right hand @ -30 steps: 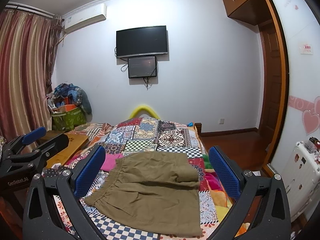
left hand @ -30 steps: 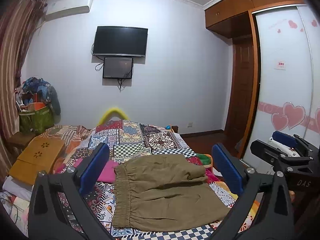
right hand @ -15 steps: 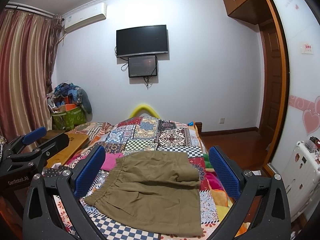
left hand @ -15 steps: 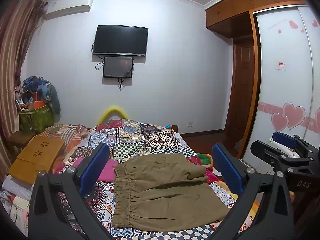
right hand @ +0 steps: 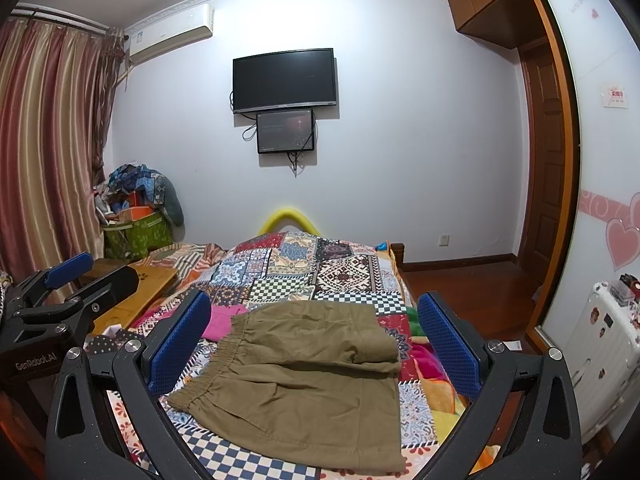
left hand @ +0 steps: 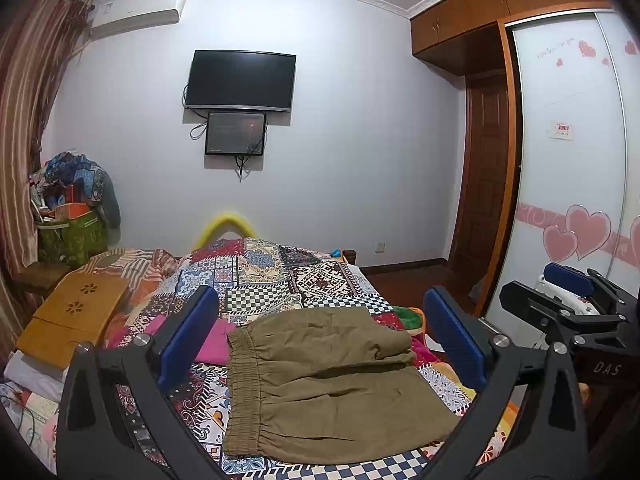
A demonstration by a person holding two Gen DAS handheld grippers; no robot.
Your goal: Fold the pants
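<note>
I have both tongs held above the near end of the bed, and neither touches anything. My left tongs [left hand: 320, 344] stand wide, their 2 blue-padded fingers [left hand: 188, 336] framing the cloth from either side with clear air between. My right tongs [right hand: 314, 344] are spread just as wide and carry nothing.

The olive-brown cotton pants with an elastic waistband [left hand: 324, 384] lie flat on the patchwork quilt of many colours [left hand: 264, 276] that covers the bed. In the left wrist view the gathered waistband runs down the left edge of the cloth, and the legs reach to the right. The far leg is doubled back on itself, so a thick rolled fold crosses the middle of the garment. The near leg lies smooth and ends near the quilt's checked border. In the right wrist view the same pants [right hand: 304, 380] sit between my fingers, waistband toward the left.

A bright pink cloth [left hand: 216, 340] lies just beside the waistband on the far left side; I cannot tell whether the 2 touch. A light wooden lap tray with flower cut-outs [left hand: 72, 316] rests on the bed's left side, well apart from the pants. A black flat television [right hand: 284, 80] hangs on the far wall.
</note>
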